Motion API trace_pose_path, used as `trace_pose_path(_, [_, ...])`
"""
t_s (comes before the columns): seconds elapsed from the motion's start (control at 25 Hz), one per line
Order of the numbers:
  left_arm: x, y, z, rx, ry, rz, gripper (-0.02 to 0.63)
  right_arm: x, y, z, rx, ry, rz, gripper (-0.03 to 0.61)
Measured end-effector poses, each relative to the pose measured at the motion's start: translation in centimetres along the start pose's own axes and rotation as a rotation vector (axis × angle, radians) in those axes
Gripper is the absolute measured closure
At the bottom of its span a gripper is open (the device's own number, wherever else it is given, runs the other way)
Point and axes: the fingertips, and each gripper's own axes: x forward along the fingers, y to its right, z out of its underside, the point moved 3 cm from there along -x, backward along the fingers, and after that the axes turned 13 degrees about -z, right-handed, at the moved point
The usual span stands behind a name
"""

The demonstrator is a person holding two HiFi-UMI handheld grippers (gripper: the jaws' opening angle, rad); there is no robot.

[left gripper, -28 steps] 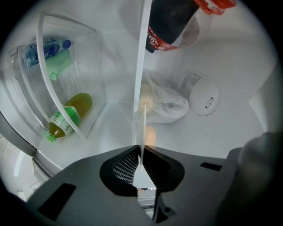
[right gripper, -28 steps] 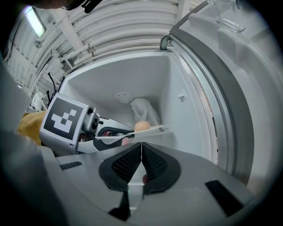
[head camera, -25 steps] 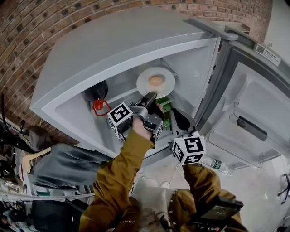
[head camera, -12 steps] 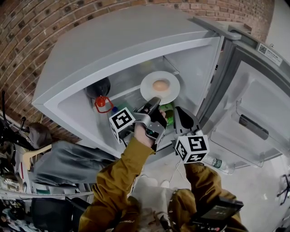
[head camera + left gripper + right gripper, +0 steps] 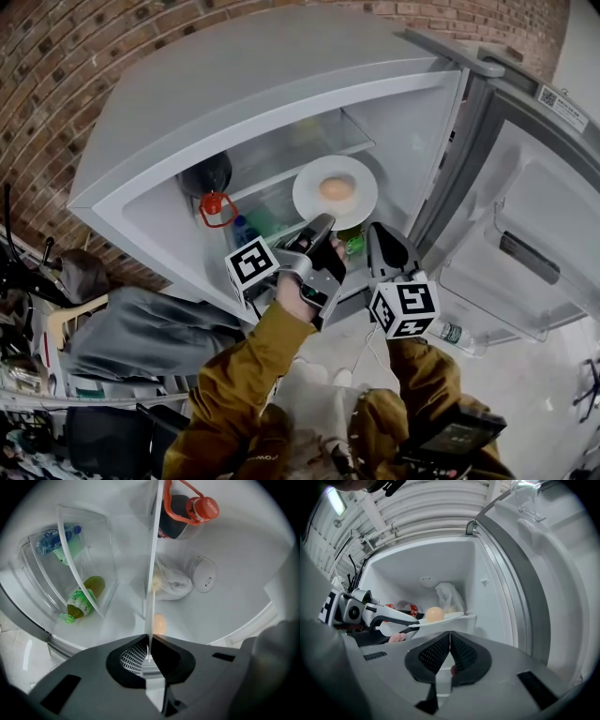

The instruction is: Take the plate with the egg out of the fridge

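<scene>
The white plate (image 5: 356, 197) carries a tan egg (image 5: 336, 188) and hangs level at the mouth of the open fridge (image 5: 281, 84). My left gripper (image 5: 323, 222) is shut on the plate's near rim. In the left gripper view the plate (image 5: 151, 573) runs edge-on as a thin upright white line into the left gripper (image 5: 148, 654), with the egg (image 5: 159, 623) blurred beside it. My right gripper (image 5: 379, 231) sits just right of the plate, its jaws shut on nothing. The right gripper view, over the right gripper (image 5: 450, 637), shows plate (image 5: 445, 618) and egg (image 5: 434, 614).
A dark bottle with a red cap (image 5: 208, 180) lies at the back left. Green bottles (image 5: 82, 599) and a blue-capped bottle (image 5: 56, 538) lie in the lower drawer. A white bag (image 5: 173, 583) sits deeper in. The open door (image 5: 525, 216) stands at right.
The left gripper has drawn the plate with the egg outward, from deep on the shelf to the fridge's front opening. The right gripper has stayed where it was.
</scene>
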Motion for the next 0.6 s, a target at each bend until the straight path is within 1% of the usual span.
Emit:
trace_pose_path(0.12, [-0.4,-0.6,0.3,0.002,-0.010,-0.010,0.583,-0.6,0.0,0.7,0.001,-0.013,0.003,0.571])
trace_pose_path(0.28, [-1.0,-1.1,0.8,0.013,-0.027,-0.016,0.583,-1.3,-0.4,1.3,0.002,-0.025,-0.014,0.571])
trace_pose_path(0.48, [-1.8,-2.2,1.2,0.002,-0.052,-0.029,0.583,-2.1,-0.7,2.1,0.051,-0.041,-0.034,0.571])
trace_pose_path(0.6, [-2.5,-2.8,1.5,0.004,-0.062,-0.038,0.583,-2.6,-1.0,2.1,0.058,-0.039,-0.037,0.571])
